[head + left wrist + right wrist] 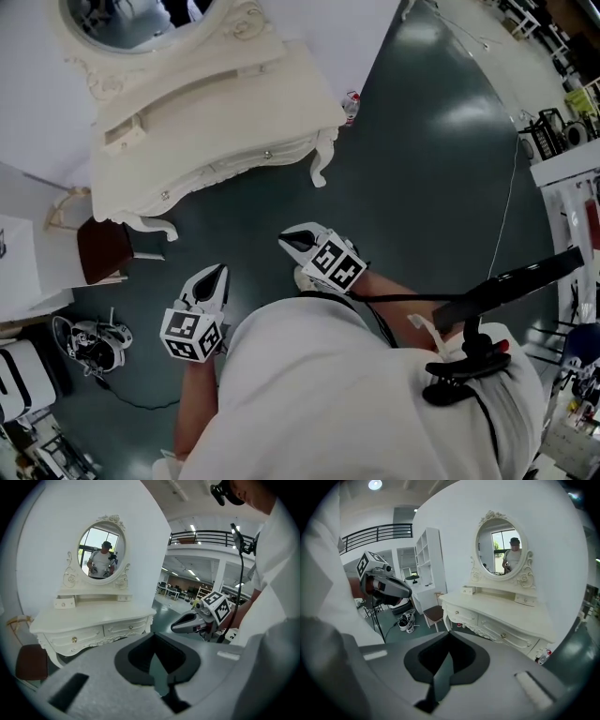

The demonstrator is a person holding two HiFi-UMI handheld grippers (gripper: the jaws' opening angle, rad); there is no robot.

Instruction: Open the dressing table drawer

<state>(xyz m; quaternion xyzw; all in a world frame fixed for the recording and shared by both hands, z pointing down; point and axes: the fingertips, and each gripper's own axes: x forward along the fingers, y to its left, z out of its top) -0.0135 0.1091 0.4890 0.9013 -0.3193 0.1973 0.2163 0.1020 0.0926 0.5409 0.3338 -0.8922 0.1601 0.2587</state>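
Observation:
The cream dressing table (202, 103) with its oval mirror (101, 551) stands against the wall, some way ahead of both grippers. Its two front drawers are closed; each has a small round knob (267, 154) (165, 195). The same knobs (74, 640) (503, 635) show in the gripper views. My left gripper (221, 271) is shut and empty, above the dark floor short of the table. My right gripper (289, 242) is also shut and empty, a little nearer the table's right end. Neither touches the table. The right gripper (180, 625) shows in the left gripper view, and the left gripper (401, 590) in the right gripper view.
A brown stool (103, 248) stands at the table's left end beside a white cabinet (23, 272). Shoes (92, 342) and a cable lie on the floor at left. A small bottle (351, 105) sits by the table's right leg. A black pole (511, 286) juts out at right.

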